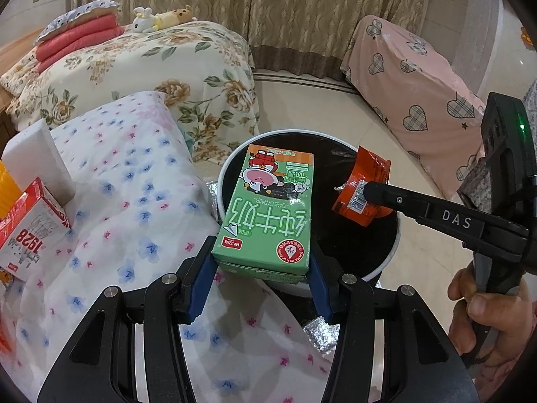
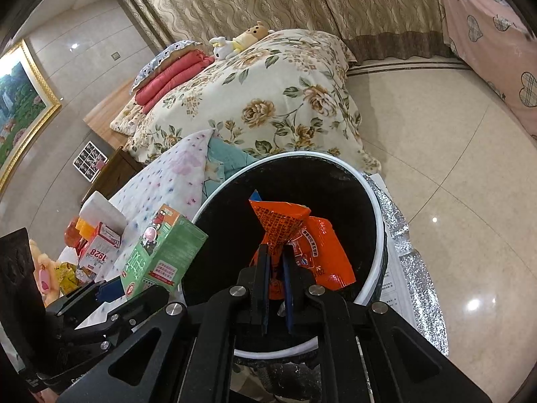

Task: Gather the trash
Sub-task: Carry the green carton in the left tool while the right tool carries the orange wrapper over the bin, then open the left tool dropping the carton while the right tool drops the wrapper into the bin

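Carton: green milk carton [image 1: 265, 215], centre of the left-wrist frame over the bin [image 1: 391, 252] rim; stiff card, light if empty, best held across its flat sides.
Left tool [image 1: 261, 268]: half open, pads clamped on the carton's lower end.
Wrapper: orange snack wrapper [image 2: 302, 241], above the bin mouth; thin, crinkly, slippery, weightless.
Right tool [image 2: 276, 262]: nearly closed, pinching the wrapper's folded middle.

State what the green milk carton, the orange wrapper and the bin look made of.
Green milk carton: coated paperboard, by its crisp folded edges and matte print. Orange wrapper: thin glossy plastic film, creased and shiny. Bin: seemingly hard white plastic at the rim, lined with a black bag.
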`<action>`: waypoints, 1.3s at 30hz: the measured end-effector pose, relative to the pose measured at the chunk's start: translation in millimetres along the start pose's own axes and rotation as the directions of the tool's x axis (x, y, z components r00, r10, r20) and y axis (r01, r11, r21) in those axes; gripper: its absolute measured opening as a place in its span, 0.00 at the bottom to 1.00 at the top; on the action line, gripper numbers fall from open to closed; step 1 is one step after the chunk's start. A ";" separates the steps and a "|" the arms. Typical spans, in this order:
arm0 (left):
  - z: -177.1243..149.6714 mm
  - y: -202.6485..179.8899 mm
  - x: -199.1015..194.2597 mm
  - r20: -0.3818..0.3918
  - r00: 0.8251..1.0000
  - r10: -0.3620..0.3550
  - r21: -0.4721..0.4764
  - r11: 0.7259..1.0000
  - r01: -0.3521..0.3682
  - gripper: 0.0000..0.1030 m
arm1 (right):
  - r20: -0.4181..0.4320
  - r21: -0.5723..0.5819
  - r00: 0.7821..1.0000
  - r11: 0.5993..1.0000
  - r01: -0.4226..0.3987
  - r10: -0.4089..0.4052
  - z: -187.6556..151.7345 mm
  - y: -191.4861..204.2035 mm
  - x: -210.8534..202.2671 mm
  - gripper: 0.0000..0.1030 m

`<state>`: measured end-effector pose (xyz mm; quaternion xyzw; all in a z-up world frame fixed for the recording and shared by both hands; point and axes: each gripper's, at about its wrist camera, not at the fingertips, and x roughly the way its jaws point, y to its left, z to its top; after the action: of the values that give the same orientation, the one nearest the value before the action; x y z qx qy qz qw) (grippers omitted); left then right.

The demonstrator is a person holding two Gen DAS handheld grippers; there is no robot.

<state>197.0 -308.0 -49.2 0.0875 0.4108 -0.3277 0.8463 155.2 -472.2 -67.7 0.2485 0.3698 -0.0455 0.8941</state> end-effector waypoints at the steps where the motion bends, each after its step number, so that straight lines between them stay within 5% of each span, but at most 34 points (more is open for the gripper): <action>1: 0.8 0.5 0.5 -0.001 1.000 -0.002 -0.005 1.000 0.002 0.49 | 0.000 0.003 1.000 1.000 0.001 -0.001 0.4 0.3 0.2 0.11; 7: 0.1 3.7 -1.1 0.002 1.000 -0.004 -0.026 1.000 0.004 0.57 | 0.004 0.027 1.000 1.000 0.009 -0.009 4.3 -3.7 0.8 0.17; 9: -1.9 5.3 -4.4 0.010 1.000 -0.004 -0.031 1.000 0.004 0.57 | 0.011 0.036 1.000 0.999 0.007 -0.008 2.5 -4.7 -1.5 0.39; 11: -5.2 8.1 -8.7 0.016 1.000 -0.010 -0.044 0.999 0.011 0.58 | 0.018 0.043 1.000 0.999 0.000 -0.001 1.0 -4.8 -3.7 0.51; 14: -10.8 13.5 -16.2 0.024 1.000 -0.004 -0.059 0.998 0.006 0.59 | 0.019 0.043 1.000 0.999 -0.003 0.002 -1.0 -2.0 -5.5 0.52; 20: -30.3 33.0 -35.3 0.040 0.999 0.022 -0.106 0.994 -0.017 0.63 | 0.027 0.034 0.999 0.999 -0.025 0.025 -9.0 11.0 -9.3 0.74; 39: -111.6 117.2 -101.9 0.047 0.986 0.161 -0.345 0.929 -0.135 0.63 | -0.055 -0.073 0.989 0.988 -0.139 0.135 -53.0 95.8 2.1 0.82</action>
<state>153.6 -122.0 -59.0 -0.0417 0.4214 -0.1899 0.8858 148.3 -363.1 -61.7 0.2398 0.3755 0.0365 0.8945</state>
